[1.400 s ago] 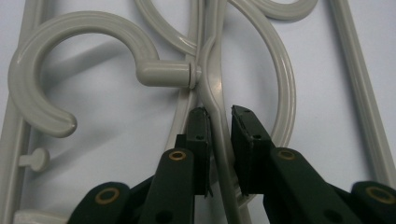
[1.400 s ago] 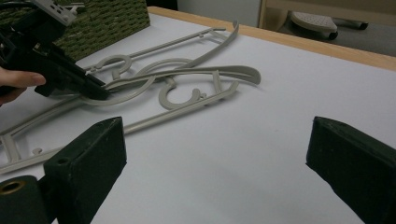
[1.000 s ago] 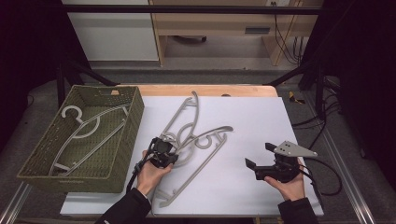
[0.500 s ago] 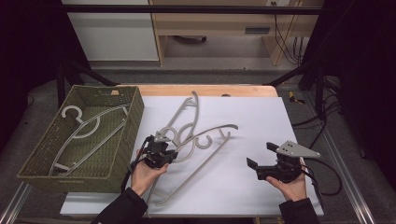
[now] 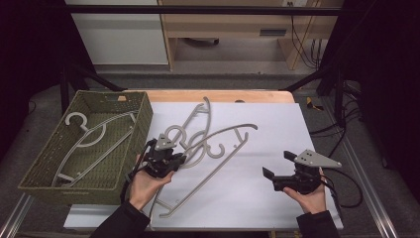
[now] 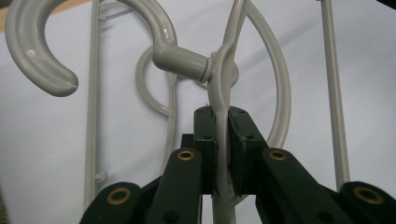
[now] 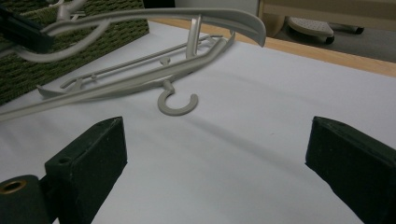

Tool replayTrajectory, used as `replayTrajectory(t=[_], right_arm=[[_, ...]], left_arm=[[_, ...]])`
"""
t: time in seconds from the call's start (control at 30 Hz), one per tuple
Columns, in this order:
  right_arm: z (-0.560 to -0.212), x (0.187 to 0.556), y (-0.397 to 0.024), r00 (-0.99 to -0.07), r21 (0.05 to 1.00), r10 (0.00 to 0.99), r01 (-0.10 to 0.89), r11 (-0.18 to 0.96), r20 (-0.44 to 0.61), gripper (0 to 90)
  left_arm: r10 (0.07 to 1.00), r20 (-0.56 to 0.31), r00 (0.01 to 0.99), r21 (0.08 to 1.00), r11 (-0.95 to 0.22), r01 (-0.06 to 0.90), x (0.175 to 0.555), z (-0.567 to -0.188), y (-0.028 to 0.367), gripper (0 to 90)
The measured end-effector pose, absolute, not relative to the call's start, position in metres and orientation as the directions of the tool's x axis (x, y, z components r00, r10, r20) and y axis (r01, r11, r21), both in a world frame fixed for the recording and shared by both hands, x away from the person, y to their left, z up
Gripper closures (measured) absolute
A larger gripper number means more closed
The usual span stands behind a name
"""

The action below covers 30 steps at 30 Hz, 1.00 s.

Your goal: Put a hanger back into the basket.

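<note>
Pinching the neck of a pale grey plastic coat hanger (image 5: 218, 148), the left tongs (image 6: 223, 135) hold it tilted above the white-covered counter (image 5: 277, 129), beside the woven green basket (image 5: 141, 124). Two similar grey hangers (image 5: 190, 121) lie beneath. The right tongs (image 5: 278, 166) rest spread apart, well clear, gripping nothing.

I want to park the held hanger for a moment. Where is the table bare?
Bare white table lies right of the hangers, ahead of the right gripper. The left-centre is crowded with hangers by the left gripper; the basket already holds one.
</note>
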State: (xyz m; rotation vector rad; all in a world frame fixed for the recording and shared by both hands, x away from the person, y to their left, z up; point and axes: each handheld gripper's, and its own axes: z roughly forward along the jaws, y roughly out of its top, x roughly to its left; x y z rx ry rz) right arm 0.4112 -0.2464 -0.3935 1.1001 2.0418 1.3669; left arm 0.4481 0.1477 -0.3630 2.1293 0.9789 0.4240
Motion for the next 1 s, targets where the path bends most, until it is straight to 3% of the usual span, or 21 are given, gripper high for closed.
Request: replayTrajectory(t=[0.73, 1.0], right_arm=[[-0.393, 0.411, -0.247, -0.579, 0.91, 0.812, 0.368, 0.19, 0.065, 4.9], [-0.393, 0.411, -0.247, -0.579, 0.91, 0.813, 0.369, 0.189, 0.066, 4.9]], left_arm=[[0.716, 0.092, 0.692, 0.75, -0.507, 0.425, 0.452, -0.276, 0.19, 82.4], [0.743, 0.076, 0.665, 0.756, -0.478, 0.447, 0.461, -0.262, 0.218, 82.4]])
